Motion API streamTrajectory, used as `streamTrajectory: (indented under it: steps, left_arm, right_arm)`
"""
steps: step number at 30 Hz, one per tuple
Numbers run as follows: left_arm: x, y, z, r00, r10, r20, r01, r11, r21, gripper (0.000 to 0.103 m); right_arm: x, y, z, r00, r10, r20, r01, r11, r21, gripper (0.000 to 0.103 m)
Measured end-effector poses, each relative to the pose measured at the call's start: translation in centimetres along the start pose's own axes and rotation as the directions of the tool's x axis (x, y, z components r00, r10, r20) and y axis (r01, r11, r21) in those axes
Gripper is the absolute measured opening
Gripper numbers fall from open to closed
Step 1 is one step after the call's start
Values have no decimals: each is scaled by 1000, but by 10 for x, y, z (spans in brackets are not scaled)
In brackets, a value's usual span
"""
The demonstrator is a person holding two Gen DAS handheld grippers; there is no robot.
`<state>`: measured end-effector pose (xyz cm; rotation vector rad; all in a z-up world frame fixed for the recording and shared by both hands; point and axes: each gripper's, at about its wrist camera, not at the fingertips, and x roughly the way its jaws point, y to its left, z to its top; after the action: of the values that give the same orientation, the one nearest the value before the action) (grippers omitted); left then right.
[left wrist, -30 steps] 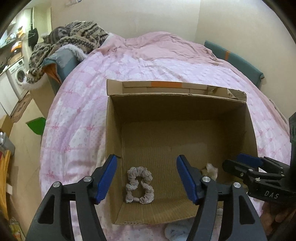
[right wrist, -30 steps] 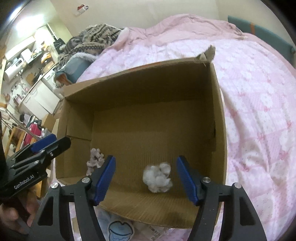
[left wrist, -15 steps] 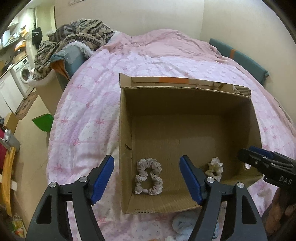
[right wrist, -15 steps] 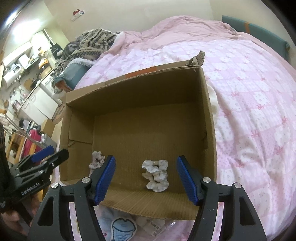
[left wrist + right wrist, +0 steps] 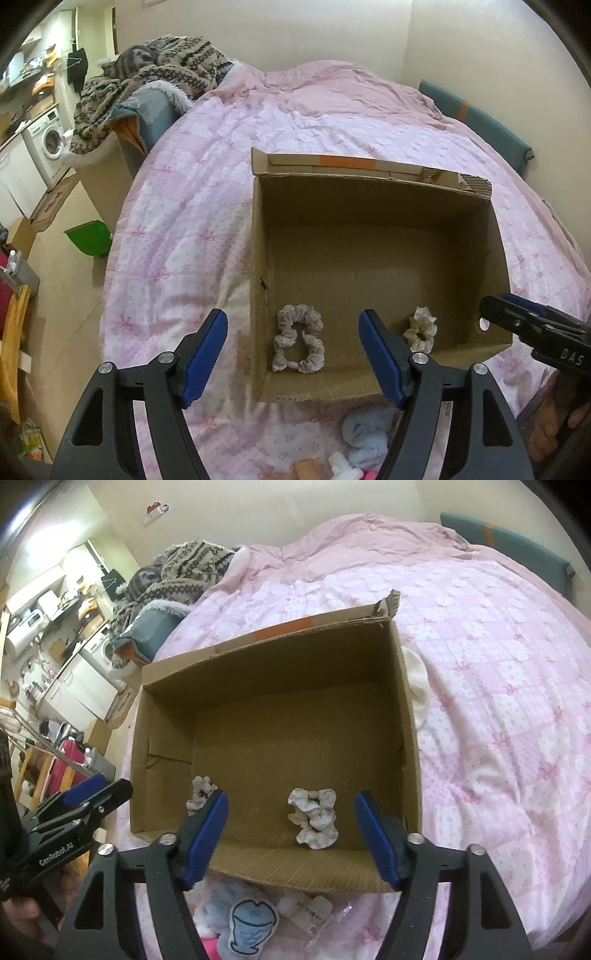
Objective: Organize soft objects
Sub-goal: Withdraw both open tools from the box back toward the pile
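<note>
Both scrunchies already lie in the box, so the next soft things, the blue toy among them, lie on the bed below both claws, the left claw and right claw open and empty, the right's jaws having just widened.

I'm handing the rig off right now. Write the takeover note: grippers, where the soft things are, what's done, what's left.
Left gripper: open, nothing between the fingers.
Right gripper: open, empty, jaws just opened wider.
Done: pinkish scrunchie and white scrunchie lie apart on the floor of the cardboard box, near its front wall.
Left: light blue plush and other small items on the pink quilt in front of the box.
</note>
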<state>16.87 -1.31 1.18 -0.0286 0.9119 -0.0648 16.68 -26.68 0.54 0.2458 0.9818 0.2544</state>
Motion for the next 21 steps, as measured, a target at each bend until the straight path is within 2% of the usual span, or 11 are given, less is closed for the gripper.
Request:
streamTrajectory:
  steps: [7,9,11,21]
  left_arm:
    - [-12,9,-14,999,10,-42,-11,1000,-23,71]
    - [-14,10,-19,998,12,-54,-13,1000,-21,71]
    - [-16,13,-23,998,8,-66,-10,1000,-29,71]
    - [-19,33,-41,990,16,-139,-26,997,-73,71]
  right_arm:
    - [-14,-3,-12,1000,-8,-16,9,998,58,84]
    - [-17,-3,-17,1000,-9,-28,11,997,70,88]
    - [-19,-2,-21,999,5,-39,-2,996,89,99]
    - [-30,13,-45,998,-9,-66,16,995,101,99]
